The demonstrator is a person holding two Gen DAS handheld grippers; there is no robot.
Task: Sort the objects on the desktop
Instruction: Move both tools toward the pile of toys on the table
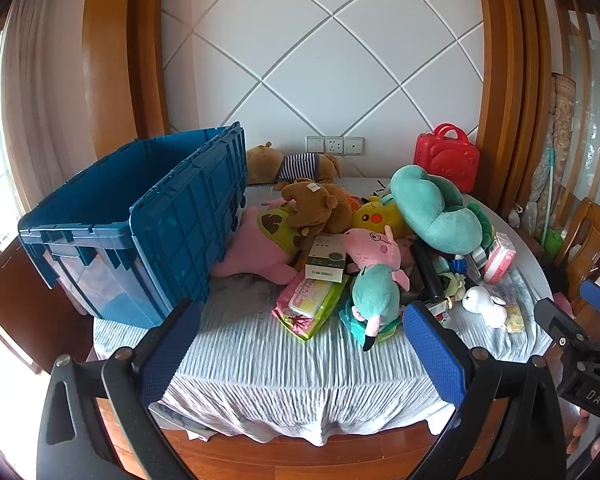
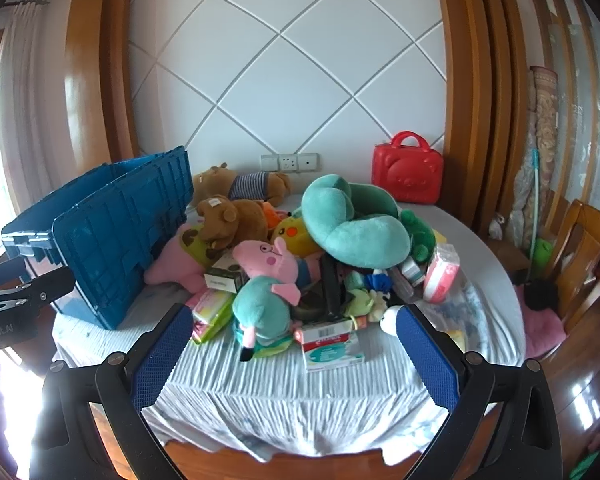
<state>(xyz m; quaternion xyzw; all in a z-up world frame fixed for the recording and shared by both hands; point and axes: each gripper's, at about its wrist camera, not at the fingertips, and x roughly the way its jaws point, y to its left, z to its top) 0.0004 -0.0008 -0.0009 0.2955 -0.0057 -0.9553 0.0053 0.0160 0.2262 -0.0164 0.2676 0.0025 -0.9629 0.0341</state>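
- Left gripper (image 1: pixel 302 344) hangs above the near table edge, pads wide apart, nothing between them; right gripper (image 2: pixel 294 350) the same, apart and empty, facing the heap.
- Heap sits mid-table on the cloth (image 1: pixel 260 364), just right of the crate (image 1: pixel 140 232).
- Pig plush (image 2: pixel 264 280) lies at the front of the heap — soft, light, squashes under a pinch; I judge the teal body the best hold, since the limbs would flop.
- Neck pillow (image 2: pixel 352 224) tops the pile; bulky but light, take one arm of it.
- Small box (image 1: pixel 326 258) and flat carton (image 2: pixel 332 344) — stiff, likely light; grip across the narrow sides.
- Wipes pack (image 1: pixel 312 300): slick film, yielding, may slip.
- Crate: lid flaps stand open; from here its inside looks bare, though the floor is mostly hidden.
- Red case (image 2: pixel 408 176) stands shut at the back; contents unknown.
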